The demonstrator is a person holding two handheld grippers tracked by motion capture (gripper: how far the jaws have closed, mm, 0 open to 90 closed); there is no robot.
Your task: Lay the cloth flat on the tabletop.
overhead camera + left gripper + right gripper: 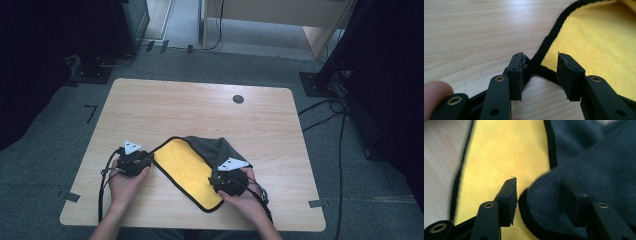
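Cloth [187, 170], yellow on one face and dark grey on the other with black piping, is straddled at two places by parted jaws, neither pair clenched. A piped corner [534, 65] is bracketed by the left gripper [540, 75]; a turned-over grey fold [544, 202] sits between the jaws of the right gripper [537, 200]. One cloth and two grippers are counted, on a wooden table [200, 105]. Grasping for a fold is judged to be in hand; next, both pairs would need closing before any lift.
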